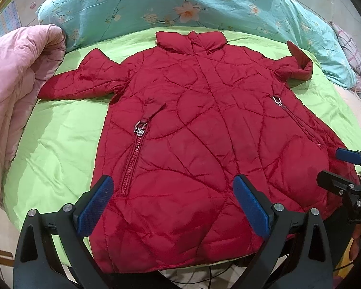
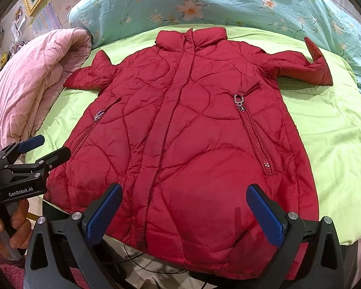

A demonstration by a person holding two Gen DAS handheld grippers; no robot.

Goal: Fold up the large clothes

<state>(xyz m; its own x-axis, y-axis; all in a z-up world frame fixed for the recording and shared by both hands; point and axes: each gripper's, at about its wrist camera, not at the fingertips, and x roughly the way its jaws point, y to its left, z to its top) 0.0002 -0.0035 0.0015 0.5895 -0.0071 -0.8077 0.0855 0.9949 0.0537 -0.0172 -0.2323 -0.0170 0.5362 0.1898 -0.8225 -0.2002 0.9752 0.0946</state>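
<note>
A red quilted jacket (image 1: 195,125) lies flat, front up, on a green sheet (image 1: 65,130), collar far from me, both sleeves spread out. It also shows in the right wrist view (image 2: 180,125). My left gripper (image 1: 173,204) is open and empty, hovering over the jacket's hem on its left half. My right gripper (image 2: 184,212) is open and empty over the hem's right half. In the left wrist view the right gripper (image 1: 334,166) appears at the right edge. In the right wrist view the left gripper (image 2: 48,148) appears at the left edge, open.
A pink quilt (image 1: 14,91) is bunched at the left of the bed. A teal floral duvet (image 1: 180,2) lies across the back. The green sheet (image 2: 337,132) extends to the right of the jacket. Black cables (image 2: 137,265) lie on the floor below the hem.
</note>
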